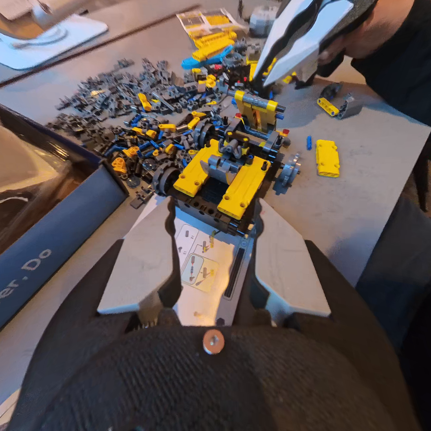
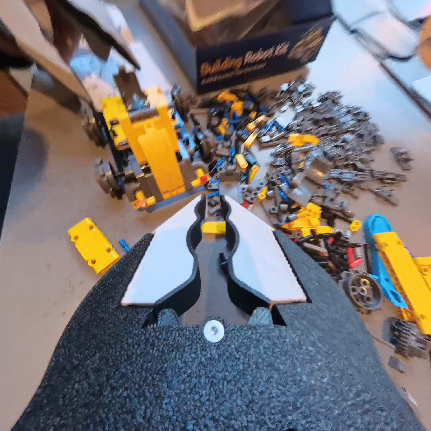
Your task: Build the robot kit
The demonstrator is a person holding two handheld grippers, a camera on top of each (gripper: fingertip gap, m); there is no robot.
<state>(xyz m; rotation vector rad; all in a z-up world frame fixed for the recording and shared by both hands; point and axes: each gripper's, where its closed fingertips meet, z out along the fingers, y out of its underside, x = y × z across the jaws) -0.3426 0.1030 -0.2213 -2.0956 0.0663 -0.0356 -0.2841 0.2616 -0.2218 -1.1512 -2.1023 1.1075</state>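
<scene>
Grey tabletop (image 1: 326,210), lettered dark box (image 2: 256,63), left gripper (image 1: 213,210) clasping yellow model (image 1: 224,177)

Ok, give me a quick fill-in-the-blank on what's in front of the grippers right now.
1. The left gripper clamps the near end of the black and ___ model.
2. A loose yellow panel lies flat on the ___, apart from the model.
3. The long scoop-shaped piece beside the yellow beams is ___.

Missing words: yellow; table; blue

Warm dim light; motion blur; fisheye-warped edges; right view softer.
</scene>
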